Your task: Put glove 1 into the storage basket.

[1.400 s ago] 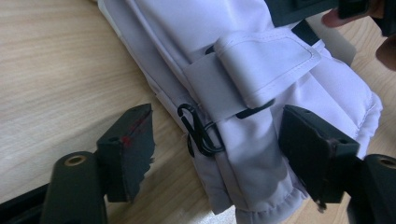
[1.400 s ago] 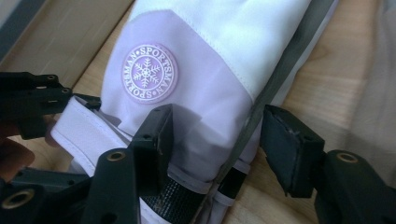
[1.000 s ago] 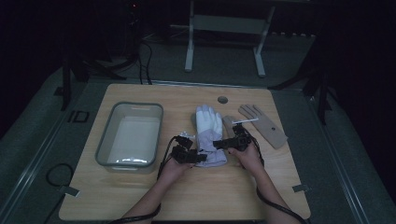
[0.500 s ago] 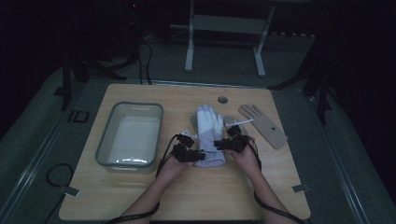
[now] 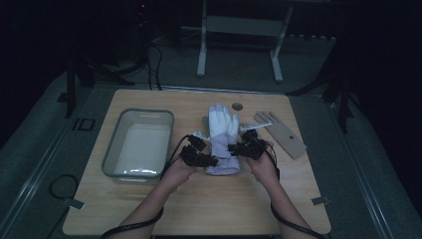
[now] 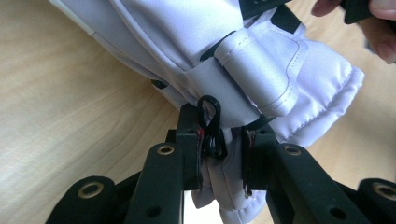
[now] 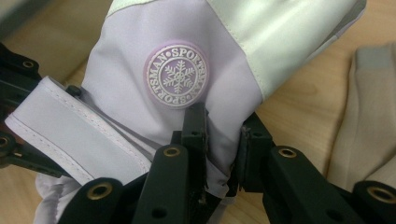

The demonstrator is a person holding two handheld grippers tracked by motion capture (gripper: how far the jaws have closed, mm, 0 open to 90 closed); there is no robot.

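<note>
Glove position: a white and pale lilac padded winter glove (image 5: 222,139) is laid flat near the middle of the wooden table (image 5: 149,209), fingers pointed away from the person, cuff toward them.
Left gripper: the left gripper (image 6: 223,147) is pinched on a fold of fabric at the cuff edge, beside a small black loop (image 6: 208,121) and below the wrist strap (image 6: 254,70); in the high view it is seen at the glove's left side (image 5: 211,160).
Right gripper: the right gripper (image 7: 219,140) is clamped on the lilac fabric just below the round snowflake badge (image 7: 176,76); in the high view it is seen at the glove's right side (image 5: 234,148).
Material: the shell is judged soft, quilted and light; sagging and folding are to be expected wherever it is left unsupported.
Surface: the smooth fabric is judged somewhat slippery, so a thin pinch may be pulled out under load.
Best hold: the stitched cuff hem and the strap are judged firmest, since several layers are doubled there.
Risk: the loop could be snagged by a jaw.
Nearby: a grey plastic tub (image 5: 115,149) is set to the left of the glove, and a flat beige hand-shaped form (image 5: 283,137) is laid to its right, apart from it.
</note>
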